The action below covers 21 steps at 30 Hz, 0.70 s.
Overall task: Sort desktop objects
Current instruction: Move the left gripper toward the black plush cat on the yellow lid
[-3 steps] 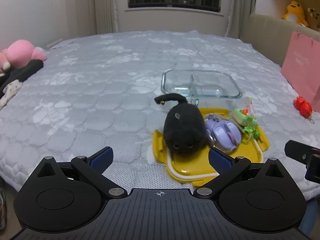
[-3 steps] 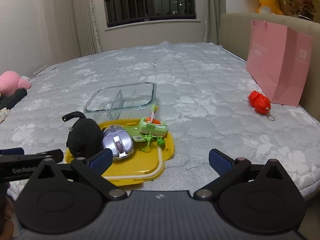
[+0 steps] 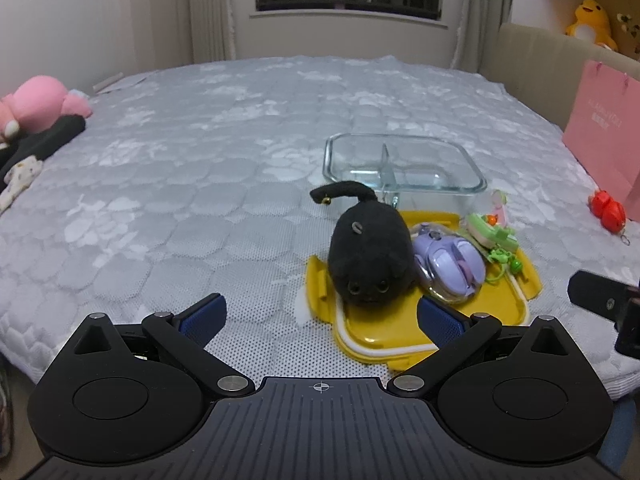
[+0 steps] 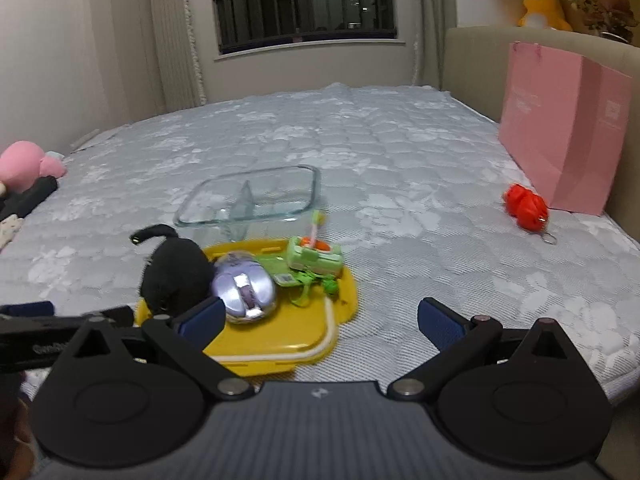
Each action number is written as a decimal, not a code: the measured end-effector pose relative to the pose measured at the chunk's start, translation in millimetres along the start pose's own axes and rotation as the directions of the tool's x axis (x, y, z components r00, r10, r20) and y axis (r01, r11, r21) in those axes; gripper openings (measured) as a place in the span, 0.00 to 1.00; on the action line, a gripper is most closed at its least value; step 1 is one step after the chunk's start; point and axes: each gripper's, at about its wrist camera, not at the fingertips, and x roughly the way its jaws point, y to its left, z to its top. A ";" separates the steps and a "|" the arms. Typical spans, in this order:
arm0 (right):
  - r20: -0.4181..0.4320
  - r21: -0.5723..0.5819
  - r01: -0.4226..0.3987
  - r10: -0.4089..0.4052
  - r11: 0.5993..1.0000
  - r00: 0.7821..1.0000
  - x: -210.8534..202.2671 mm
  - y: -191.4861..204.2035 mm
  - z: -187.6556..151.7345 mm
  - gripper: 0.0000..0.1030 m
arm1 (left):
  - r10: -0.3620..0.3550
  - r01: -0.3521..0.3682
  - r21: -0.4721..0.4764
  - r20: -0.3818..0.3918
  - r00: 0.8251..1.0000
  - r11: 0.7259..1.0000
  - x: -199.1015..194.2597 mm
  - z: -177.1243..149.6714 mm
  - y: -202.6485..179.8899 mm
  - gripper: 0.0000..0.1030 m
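A yellow lid (image 3: 500, 312) (image 4: 280, 332) lies on the mattress and carries a black plush cat (image 3: 370, 256) (image 4: 176, 270), a purple computer mouse (image 3: 450, 266) (image 4: 244, 288) and a green toy (image 3: 492, 236) (image 4: 314, 258). Behind it stands a glass container (image 3: 404, 162) (image 4: 250, 196) with a divider and nothing inside. My left gripper (image 3: 320, 318) is open, short of the lid's near edge, with the cat ahead of it. My right gripper (image 4: 320, 318) is open over the lid's right front corner, holding nothing.
A red keychain toy (image 3: 606, 210) (image 4: 524, 204) lies right of the lid, beside a pink paper bag (image 4: 560, 128). A pink plush (image 3: 36, 104) and dark items lie at the mattress's left edge. A beige headboard (image 4: 472, 56) runs along the right.
The right wrist view has shifted a little, and the tray sits slightly further left in it. The left view is nearly unchanged. Both grippers stay open.
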 end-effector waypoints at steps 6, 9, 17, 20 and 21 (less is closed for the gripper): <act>-0.024 -0.032 0.008 -0.008 0.999 1.000 9.1 5.2 -4.6 1.00 | -0.010 0.008 -0.020 -0.095 0.995 1.000 16.5 5.7 4.4 1.00; -0.043 -0.001 -0.005 0.005 1.000 0.999 14.2 2.8 -5.4 1.00 | -0.001 -0.002 -0.035 -0.086 0.996 0.999 24.2 -2.1 1.8 1.00; -0.081 0.012 -0.009 0.010 1.000 0.997 26.1 5.8 -10.5 1.00 | 0.002 -0.005 -0.026 -0.107 0.994 1.000 30.9 -6.0 -0.5 1.00; -0.088 0.026 -0.018 0.020 0.999 0.996 28.3 1.1 -10.1 1.00 | 0.000 -0.002 -0.018 -0.116 0.993 1.000 33.6 -6.5 -1.6 1.00; -0.090 0.028 -0.017 0.019 0.999 0.996 29.2 0.9 -10.4 1.00 | 0.000 -0.002 -0.015 -0.120 0.993 1.000 35.1 -6.7 -2.1 1.00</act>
